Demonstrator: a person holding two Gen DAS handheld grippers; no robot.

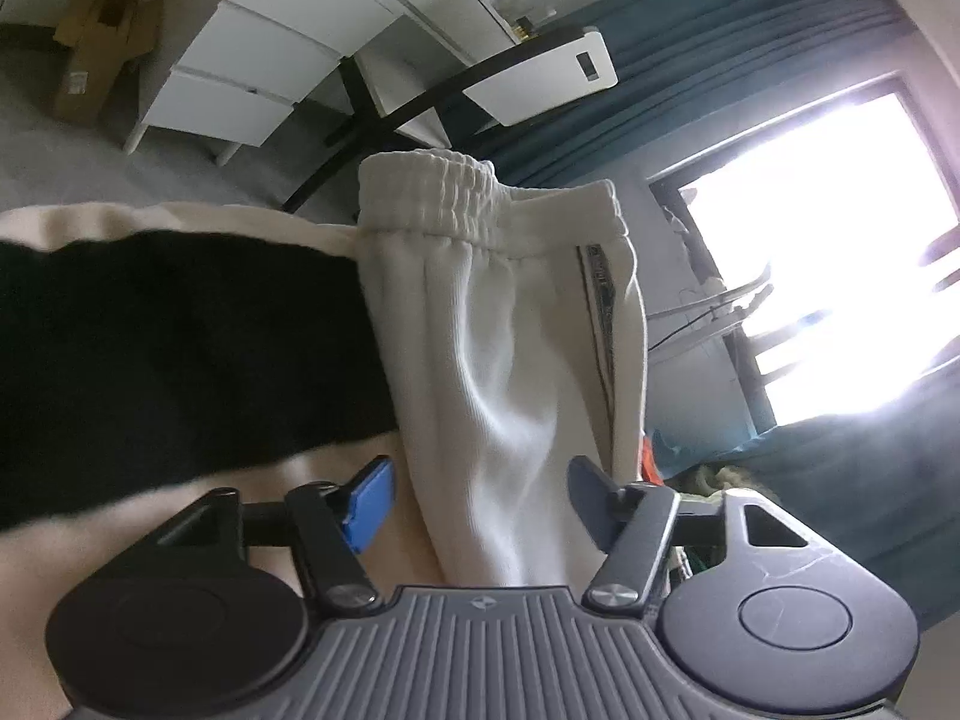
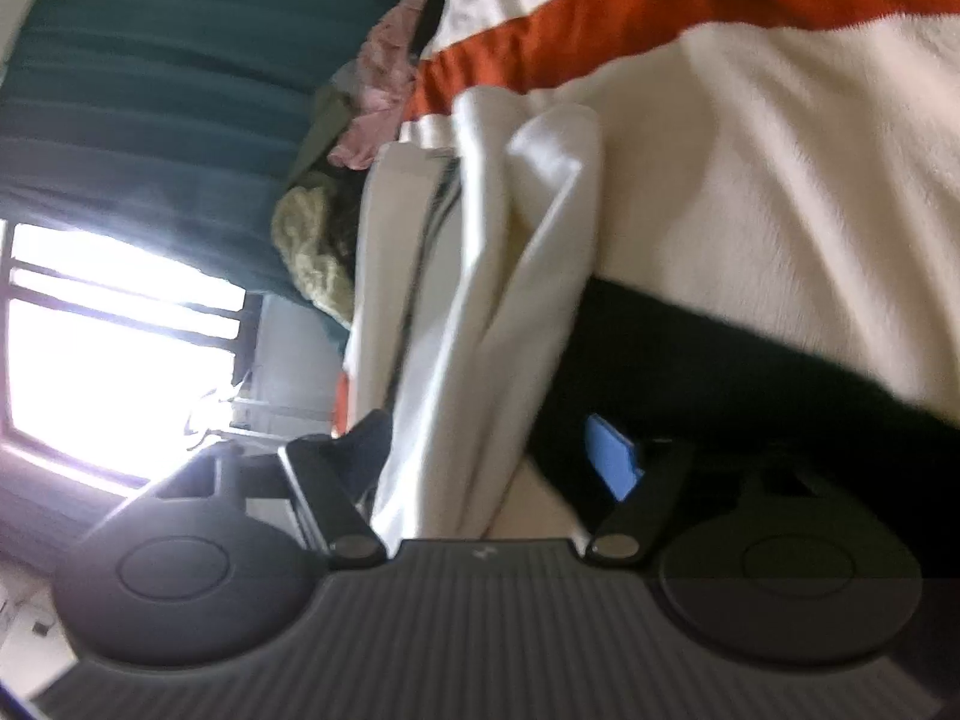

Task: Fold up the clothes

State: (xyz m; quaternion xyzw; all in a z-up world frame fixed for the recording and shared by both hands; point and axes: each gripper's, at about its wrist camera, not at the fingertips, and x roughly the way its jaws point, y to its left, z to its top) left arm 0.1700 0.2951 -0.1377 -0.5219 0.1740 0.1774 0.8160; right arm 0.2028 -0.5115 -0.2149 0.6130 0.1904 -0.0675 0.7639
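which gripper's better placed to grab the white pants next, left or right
Probably left. The left gripper straddles the flat white pants squarely, waistband straight ahead, jaws apart. The right gripper faces bunched folds in a blurred view.

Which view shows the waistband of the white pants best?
The left wrist view: the gathered waistband lies sharp and unblocked at the far end of the white pants. The right wrist view is blurred and shows the pants only as long folds, no clear waistband.

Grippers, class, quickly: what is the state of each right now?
Left gripper: open, white ribbed sweatpants between its jaws, pads not pressing.
Right gripper: open, the same white garment between its jaws.
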